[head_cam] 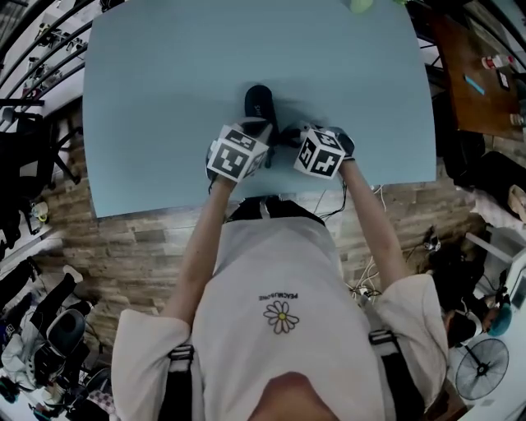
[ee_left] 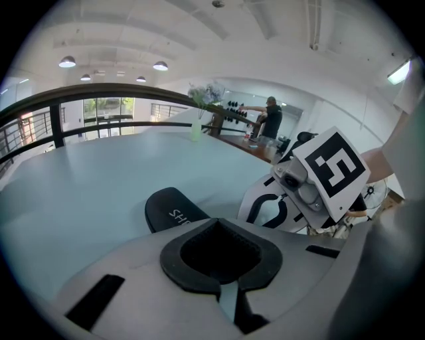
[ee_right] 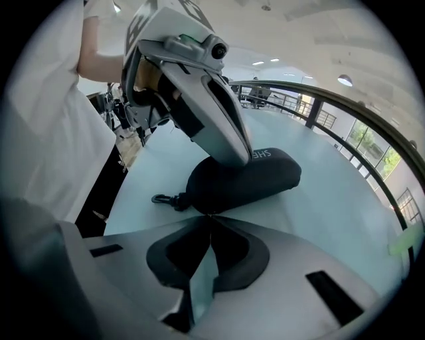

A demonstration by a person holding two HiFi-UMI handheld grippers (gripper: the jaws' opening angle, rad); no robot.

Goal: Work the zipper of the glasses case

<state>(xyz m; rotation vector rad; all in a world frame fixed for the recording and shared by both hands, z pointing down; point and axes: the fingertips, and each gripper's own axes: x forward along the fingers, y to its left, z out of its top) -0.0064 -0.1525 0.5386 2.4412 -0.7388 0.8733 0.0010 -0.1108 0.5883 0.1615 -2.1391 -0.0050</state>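
The black glasses case (head_cam: 258, 102) lies on the pale blue table (head_cam: 164, 99), a little way in from the near edge. My left gripper (head_cam: 266, 126) is shut, and its tips (ee_right: 240, 157) rest on top of the case's near end beside the white lettering. My right gripper (ee_right: 210, 218) is shut too, and its tips touch the case's (ee_right: 259, 176) lower edge next to a small black clip (ee_right: 163, 198). Whether anything is pinched between them is hidden. In the left gripper view the case (ee_left: 169, 207) is partly covered by my shut left gripper (ee_left: 216, 221).
The table's near edge (head_cam: 246, 201) runs just below both grippers, right in front of the person's body. A green object (head_cam: 360, 5) sits at the far edge. A brown table (head_cam: 477, 82) with small items stands at the right, and a fan (head_cam: 481, 366) is on the floor.
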